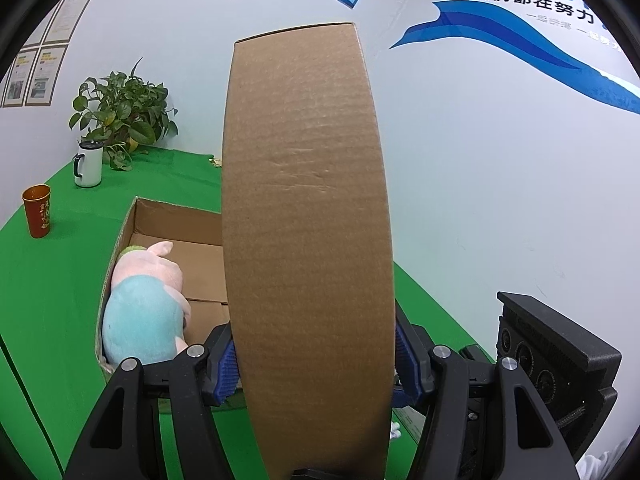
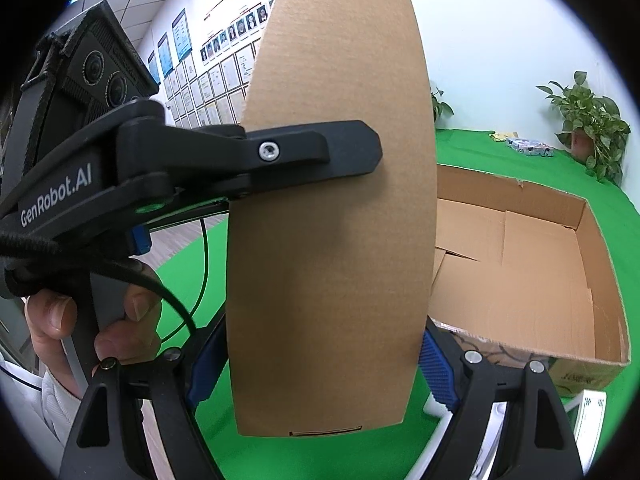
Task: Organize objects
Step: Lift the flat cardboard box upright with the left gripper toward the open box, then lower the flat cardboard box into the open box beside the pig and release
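While both claws grip one small closed cardboard box (image 1: 308, 216) and hold it in the air, the large open carton (image 1: 172, 224) sits on the green worktop (image 1: 60, 280) just beyond and below it. The left claw (image 1: 316, 364) is clenched on the small box, its blue pads (image 1: 228, 368) pressing the two opposite faces near the bottom end. The right claw (image 2: 316, 364) is clenched on the same box from another side, and in its view one black finger of the left claw lies flat across the box's near face.

Inside the carton, a plush toy (image 1: 146, 304) with a pale blue body and pink head already lies against the carton's left wall. The rest of the carton's floor looks bare, with only its folded bottom flaps (image 2: 516, 256) showing. So the job appears partly done: one thing is packed, and the small box is poised beside the carton but not yet inside it.

Beyond the carton's left wall, a red cup (image 1: 37, 210) and a white mug (image 1: 89, 164) stand on the worktop, and past the carton's far wall lies a small printed packet (image 2: 530, 146). Whether these belong in the carton I cannot tell. A potted plant (image 1: 124, 112) stands behind the mug.
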The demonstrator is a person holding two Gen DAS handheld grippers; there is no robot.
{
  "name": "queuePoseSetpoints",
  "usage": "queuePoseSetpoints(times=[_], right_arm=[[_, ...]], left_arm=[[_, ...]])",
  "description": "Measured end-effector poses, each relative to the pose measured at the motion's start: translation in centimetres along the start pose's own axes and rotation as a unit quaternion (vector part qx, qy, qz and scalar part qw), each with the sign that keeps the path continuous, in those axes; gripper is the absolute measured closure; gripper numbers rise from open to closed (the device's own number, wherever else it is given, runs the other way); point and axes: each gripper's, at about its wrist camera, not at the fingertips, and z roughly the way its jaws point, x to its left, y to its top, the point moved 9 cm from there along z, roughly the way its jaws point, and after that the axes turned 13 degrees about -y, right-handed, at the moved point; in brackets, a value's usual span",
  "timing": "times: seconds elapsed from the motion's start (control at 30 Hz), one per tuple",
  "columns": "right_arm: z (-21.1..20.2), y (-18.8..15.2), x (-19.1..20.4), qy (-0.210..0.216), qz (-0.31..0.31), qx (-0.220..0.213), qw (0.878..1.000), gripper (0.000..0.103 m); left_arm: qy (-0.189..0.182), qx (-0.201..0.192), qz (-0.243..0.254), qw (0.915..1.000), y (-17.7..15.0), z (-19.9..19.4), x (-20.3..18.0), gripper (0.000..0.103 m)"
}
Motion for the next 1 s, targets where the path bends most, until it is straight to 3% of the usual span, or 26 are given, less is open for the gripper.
queuePoseSetpoints(times=[0.57,0.73,0.83,1.0], right_arm=[[3.2,2.1,-2.4,-0.009,0.022,0.033,0.999,0.020],[5.0,3.1,-4.0,-0.032,0.047,0.081,0.995,0.020],[6.8,3.0,-4.9,-0.033,0.075,0.129,0.988,0.020],[9.0,2.8,-5.7,-0.021,0.102,0.171,0.980,0.021]], left_arm=[[-0.026,0.031,-0.035,0.9985,3.4,4.9,5.1,0.043],[-0.055,0.073,-0.086,0.9921,4.1,8.4,7.9,0.044],[-0.052,0.100,-0.112,0.9873,4.0,10.5,10.0,0.044],[-0.051,0.134,-0.165,0.9759,3.5,13.2,13.5,0.044]])
